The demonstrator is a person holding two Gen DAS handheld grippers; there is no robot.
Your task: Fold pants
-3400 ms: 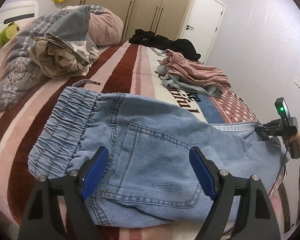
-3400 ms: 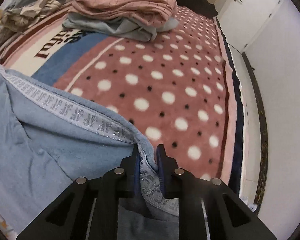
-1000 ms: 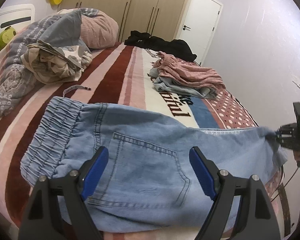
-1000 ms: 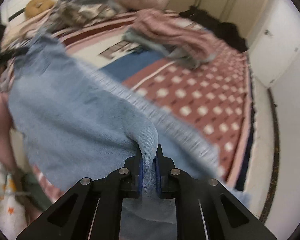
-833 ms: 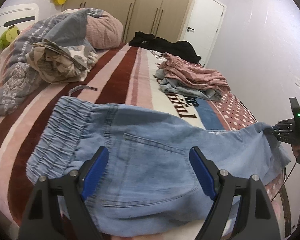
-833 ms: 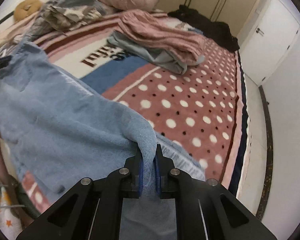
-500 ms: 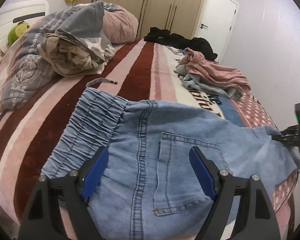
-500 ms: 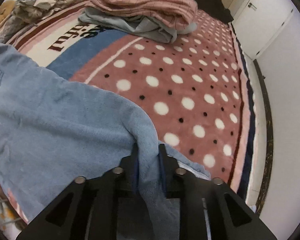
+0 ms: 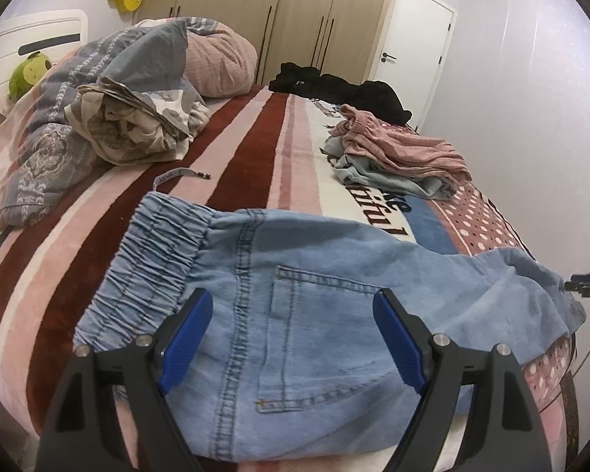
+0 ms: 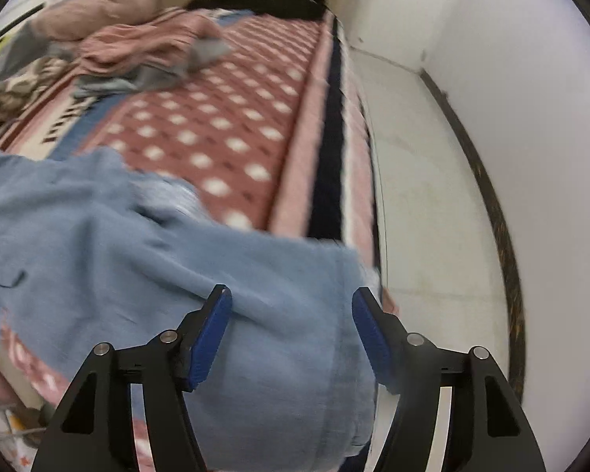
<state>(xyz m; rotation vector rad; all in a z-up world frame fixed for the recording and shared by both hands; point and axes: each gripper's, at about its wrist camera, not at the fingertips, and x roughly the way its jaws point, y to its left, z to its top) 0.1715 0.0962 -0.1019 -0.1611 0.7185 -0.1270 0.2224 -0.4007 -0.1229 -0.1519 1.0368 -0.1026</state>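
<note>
Across the bed (image 9: pixel 255 126): denim pants (image 9: pixel 334 295) lay flat for folding; left gripper (image 9: pixel 291 334) jaws wide; right gripper (image 10: pixel 289 326) jaws just opened, empty, releasing the leg end.

Our left tool (image 9: pixel 291 338) is black, with angular arms, blue pads and silver screws. Our right tool (image 10: pixel 291 322) has the same black arms and blue pads.

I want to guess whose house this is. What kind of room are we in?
Most likely a bedroom: there is a big bed with a striped blanket, a tall wardrobe behind it, and a pillow beside heaped bedding.
</note>
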